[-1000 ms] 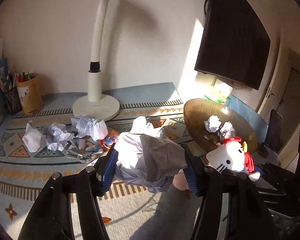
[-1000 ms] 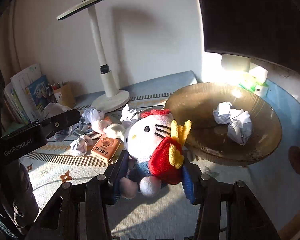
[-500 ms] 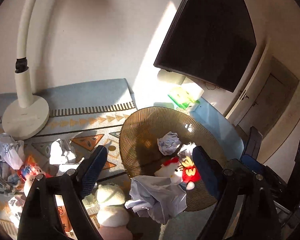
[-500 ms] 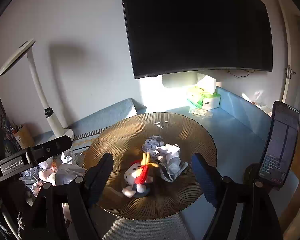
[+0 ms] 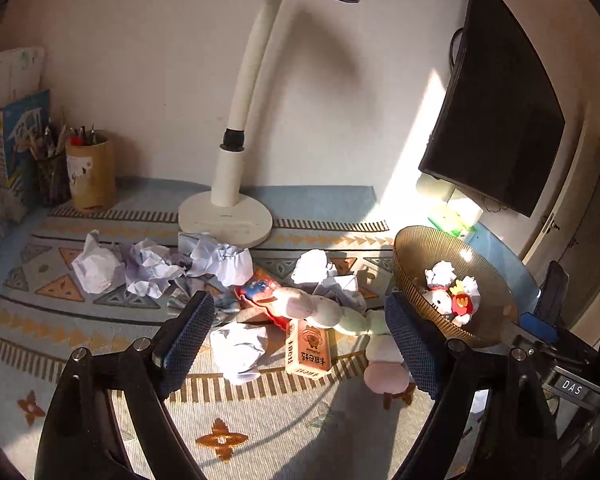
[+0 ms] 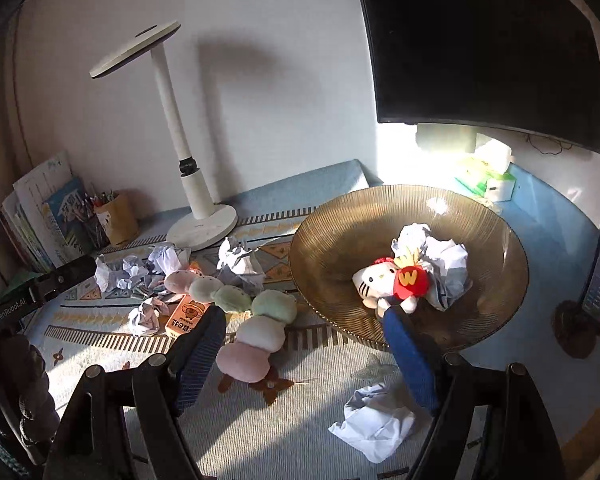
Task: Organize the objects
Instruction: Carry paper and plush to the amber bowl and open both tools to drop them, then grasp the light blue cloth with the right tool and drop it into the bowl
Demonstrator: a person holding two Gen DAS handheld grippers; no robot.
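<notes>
Right wrist view: the plush skewer lies on the desk at 9 o'clock of the bowl, soft and light by the look; its middle balls seem the best grip. Right gripper fingers spread wide, empty, as are the left gripper fingers. A box touches the skewer at 10 o'clock; paper balls crowd beyond, one paper ball near.
</notes>
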